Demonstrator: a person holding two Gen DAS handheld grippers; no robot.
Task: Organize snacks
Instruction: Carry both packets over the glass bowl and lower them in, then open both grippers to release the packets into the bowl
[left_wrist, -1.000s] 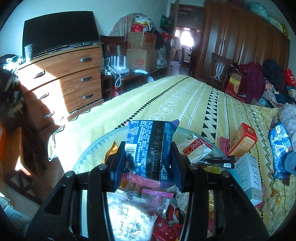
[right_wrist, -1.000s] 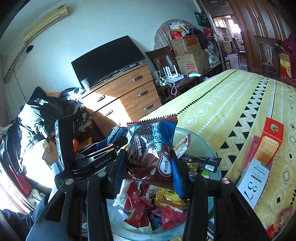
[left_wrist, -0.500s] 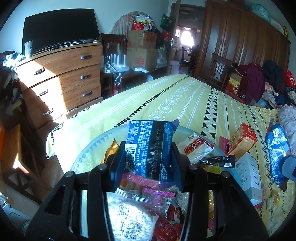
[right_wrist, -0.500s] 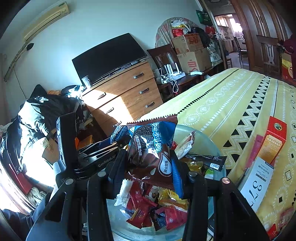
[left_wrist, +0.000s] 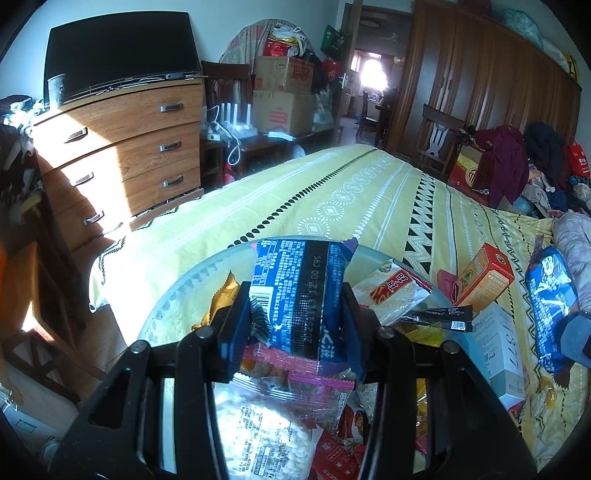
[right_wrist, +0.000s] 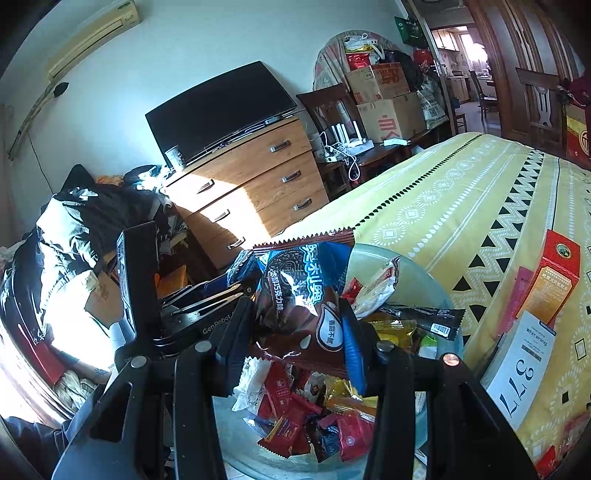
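Observation:
My left gripper (left_wrist: 295, 299) is shut on a blue snack pack (left_wrist: 299, 288), held upright with its printed back and barcode toward the camera. It hangs over a glass bowl (left_wrist: 173, 299) heaped with small wrapped snacks. My right gripper (right_wrist: 295, 312) is shut on a brown and blue cookie pack (right_wrist: 299, 295), also over the glass bowl (right_wrist: 373, 254). In the right wrist view the left gripper (right_wrist: 236, 286) shows close on the left, with the blue pack (right_wrist: 242, 266) in its fingers.
The bowl sits at the corner of a bed with a yellow patterned cover (left_wrist: 351, 199). To its right lie a red box (left_wrist: 484, 277), a white box (left_wrist: 498, 350) and another blue packet (left_wrist: 550, 306). A wooden dresser (left_wrist: 122, 155) with a TV stands to the left.
Both grippers keep their hold on their packs. The views have drifted only slightly.

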